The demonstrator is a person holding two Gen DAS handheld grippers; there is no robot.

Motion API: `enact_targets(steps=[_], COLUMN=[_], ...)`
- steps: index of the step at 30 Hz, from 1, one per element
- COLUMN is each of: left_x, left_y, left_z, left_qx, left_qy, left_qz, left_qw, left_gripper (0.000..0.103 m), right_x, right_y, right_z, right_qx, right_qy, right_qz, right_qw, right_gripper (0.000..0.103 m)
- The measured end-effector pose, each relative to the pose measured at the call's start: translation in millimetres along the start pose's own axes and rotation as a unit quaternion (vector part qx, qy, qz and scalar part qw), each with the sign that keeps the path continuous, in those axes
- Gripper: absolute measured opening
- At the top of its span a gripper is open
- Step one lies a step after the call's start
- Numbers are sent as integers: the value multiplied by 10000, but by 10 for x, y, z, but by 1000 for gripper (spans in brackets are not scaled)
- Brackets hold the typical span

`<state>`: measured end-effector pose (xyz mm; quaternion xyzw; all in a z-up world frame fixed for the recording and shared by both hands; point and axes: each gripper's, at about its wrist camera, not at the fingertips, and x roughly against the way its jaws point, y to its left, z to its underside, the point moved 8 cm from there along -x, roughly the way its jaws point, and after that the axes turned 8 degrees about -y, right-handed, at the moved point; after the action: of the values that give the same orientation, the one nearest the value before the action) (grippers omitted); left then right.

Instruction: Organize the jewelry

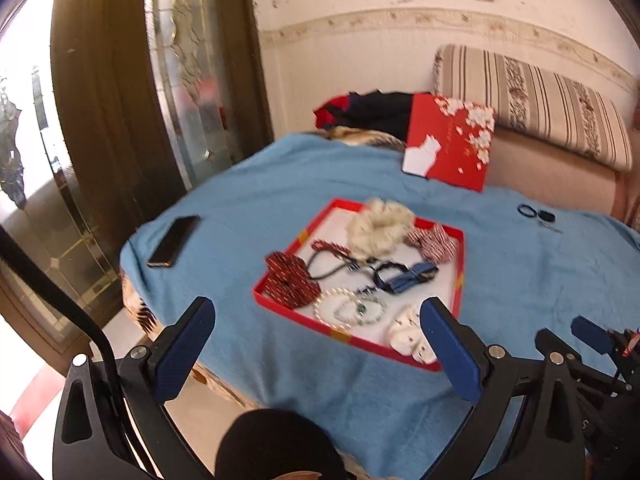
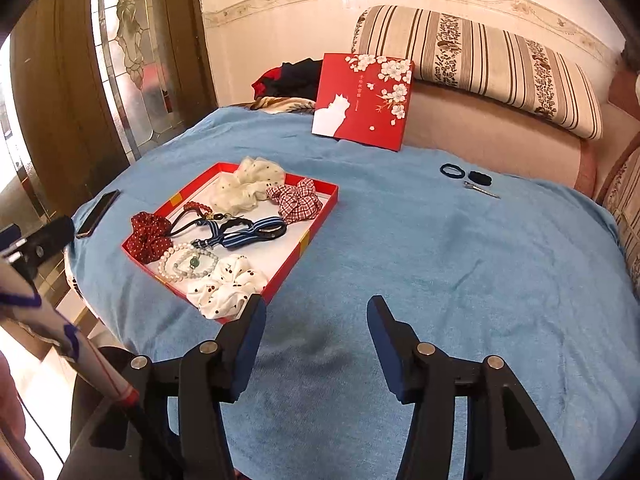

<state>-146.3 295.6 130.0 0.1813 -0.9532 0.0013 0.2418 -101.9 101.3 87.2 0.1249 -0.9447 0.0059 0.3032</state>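
Note:
A shallow red tray (image 1: 294, 245) (image 2: 324, 216) lies on the blue towel and holds several pieces. Among them are a cream scrunchie (image 2: 248, 184), a red checked scrunchie (image 2: 296, 198), a dark red dotted scrunchie (image 2: 148, 236), a pearl bracelet (image 2: 170, 266), a white dotted scrunchie (image 2: 228, 286) and a blue striped tie (image 2: 248, 232). Two black hair ties (image 2: 450, 170) and a metal hair clip (image 2: 482, 190) lie loose on the towel far to the right. My left gripper (image 1: 318, 308) hovers open and empty over the tray's near edge. My right gripper (image 2: 316, 304) is open and empty over bare towel, right of the tray.
The red lid with a white cat (image 2: 364, 100) leans at the back, beside dark clothes (image 2: 292, 76). A black phone (image 2: 98, 214) lies at the towel's left edge. A striped cushion (image 2: 480, 60) and sofa stand behind, and a glass door (image 2: 132, 52) on the left.

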Motion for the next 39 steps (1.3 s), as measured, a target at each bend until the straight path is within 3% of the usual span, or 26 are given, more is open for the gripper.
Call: enact_targets(steps=[18, 39], left_x=[-365, -585], left_y=[-13, 102], left_z=[322, 452], left_qx=[252, 405], left_qy=[789, 1090], left_qz=[393, 445], left_qw=[9958, 9922], left_gripper=[102, 102], right_x=[-192, -364], right_y=[162, 407], right_z=[99, 154], right_qx=[54, 277], right_qy=[277, 472], right_qz=[109, 244], right_qw=[9995, 9982], right_gripper=[57, 58])
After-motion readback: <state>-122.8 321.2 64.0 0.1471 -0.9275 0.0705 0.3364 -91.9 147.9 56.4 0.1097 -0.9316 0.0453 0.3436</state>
